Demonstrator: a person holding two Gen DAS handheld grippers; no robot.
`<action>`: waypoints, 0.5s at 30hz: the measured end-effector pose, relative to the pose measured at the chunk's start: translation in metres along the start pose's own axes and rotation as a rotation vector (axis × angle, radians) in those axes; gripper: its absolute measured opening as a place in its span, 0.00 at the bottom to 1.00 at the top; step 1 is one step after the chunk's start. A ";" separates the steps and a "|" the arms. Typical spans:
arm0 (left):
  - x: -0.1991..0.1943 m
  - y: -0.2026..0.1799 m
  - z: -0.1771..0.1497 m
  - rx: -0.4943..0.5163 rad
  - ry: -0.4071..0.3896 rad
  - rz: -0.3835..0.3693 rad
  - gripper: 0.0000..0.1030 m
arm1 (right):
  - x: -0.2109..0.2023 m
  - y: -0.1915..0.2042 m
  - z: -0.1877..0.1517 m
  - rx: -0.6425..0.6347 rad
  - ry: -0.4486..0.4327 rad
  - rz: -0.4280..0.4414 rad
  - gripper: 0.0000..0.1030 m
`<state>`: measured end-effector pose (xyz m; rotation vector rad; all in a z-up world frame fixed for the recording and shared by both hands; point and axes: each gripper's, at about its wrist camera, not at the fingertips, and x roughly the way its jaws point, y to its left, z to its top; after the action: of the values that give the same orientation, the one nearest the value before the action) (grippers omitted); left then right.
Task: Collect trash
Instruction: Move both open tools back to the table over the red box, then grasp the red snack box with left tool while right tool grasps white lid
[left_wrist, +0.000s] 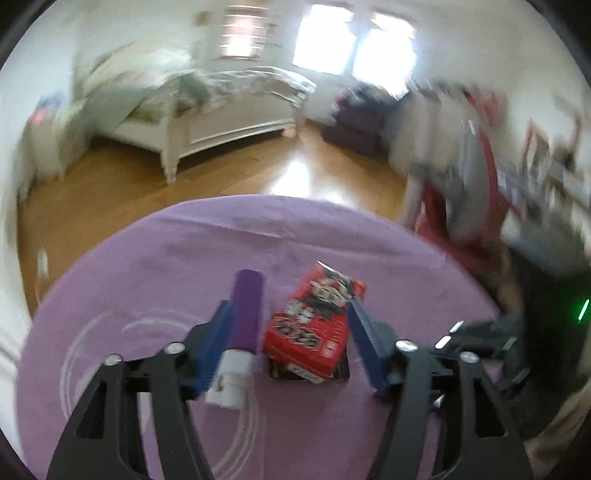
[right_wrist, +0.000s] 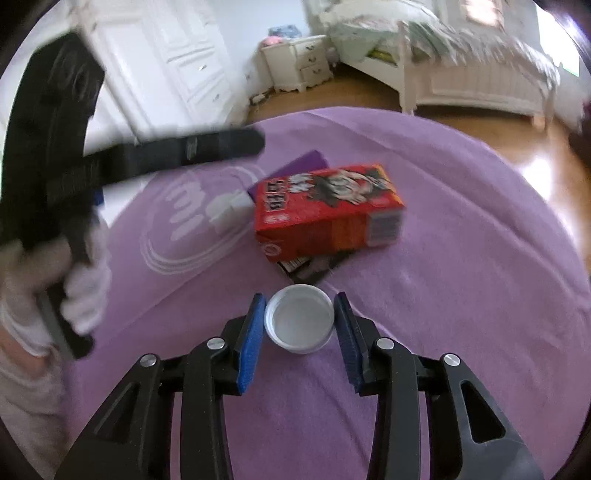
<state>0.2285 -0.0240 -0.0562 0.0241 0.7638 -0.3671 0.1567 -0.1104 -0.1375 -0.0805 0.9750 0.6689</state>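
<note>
The red carton (right_wrist: 327, 208) on the purple worktop (right_wrist: 461, 266) bears print too blurred to read, left gripper (left_wrist: 291, 314) jaws wide and empty around it, right gripper (right_wrist: 300, 312) jaws seemingly just touching the white cap (right_wrist: 300, 319).

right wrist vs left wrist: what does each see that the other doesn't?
Only the right wrist view: a white cap lying open side up between the right gripper jaws, a white nightstand, and the gloved hand holding the left gripper. Only the left wrist view: bright windows and the left gripper jaws spread around the items. Both: red box, purple tube with its white end, purple cloth, white bed.
</note>
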 end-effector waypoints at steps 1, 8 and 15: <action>0.005 -0.009 0.002 0.051 0.007 0.024 0.80 | -0.006 -0.009 -0.006 0.034 -0.005 -0.007 0.37; 0.056 -0.043 0.015 0.237 0.146 0.078 0.56 | -0.038 -0.025 -0.043 0.058 -0.032 -0.081 0.37; -0.017 -0.021 0.016 -0.029 -0.018 0.034 0.51 | -0.040 -0.046 -0.045 0.132 -0.056 0.002 0.37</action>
<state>0.2211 -0.0409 -0.0307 0.0061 0.7495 -0.3235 0.1340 -0.1829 -0.1421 0.0547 0.9627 0.6040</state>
